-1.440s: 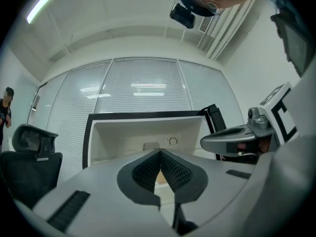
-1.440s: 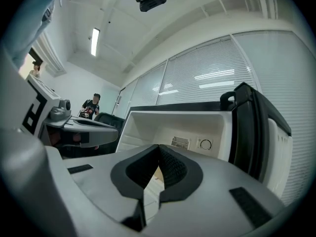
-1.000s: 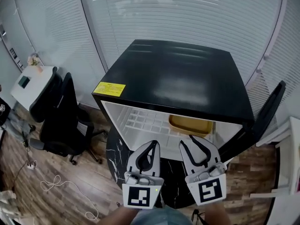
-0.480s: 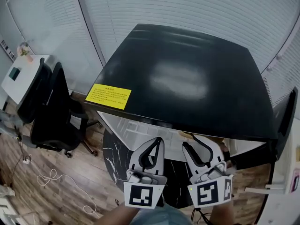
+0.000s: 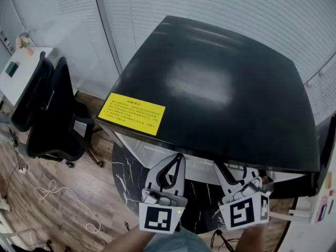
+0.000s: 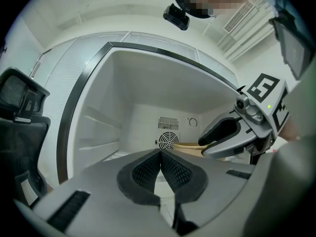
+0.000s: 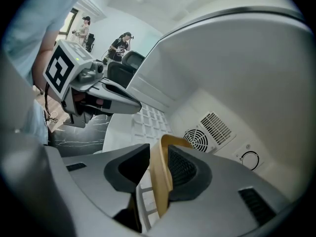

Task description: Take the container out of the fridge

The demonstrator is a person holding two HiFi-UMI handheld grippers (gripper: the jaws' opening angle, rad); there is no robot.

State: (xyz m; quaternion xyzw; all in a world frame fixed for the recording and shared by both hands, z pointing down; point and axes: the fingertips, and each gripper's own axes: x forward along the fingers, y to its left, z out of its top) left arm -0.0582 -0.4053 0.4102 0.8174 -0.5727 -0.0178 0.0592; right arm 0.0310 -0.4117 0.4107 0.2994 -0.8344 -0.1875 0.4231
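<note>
Against a second ago, the top of the fridge (image 5: 210, 88) now fills the head view and hides the inside that showed before. Inside the fridge, the yellow container (image 7: 160, 181) sits on the shelf (image 7: 148, 120). The right gripper (image 7: 159, 151) straddles its wall, jaws apart and just now closing. The left gripper (image 6: 160, 153), at the fridge's mouth, is closed and empty.

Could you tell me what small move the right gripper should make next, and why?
Probably finish closing the right gripper on the container: its yellow rim stands between the jaws, which have just been closing, yet a gap shows beside one pad.
</note>
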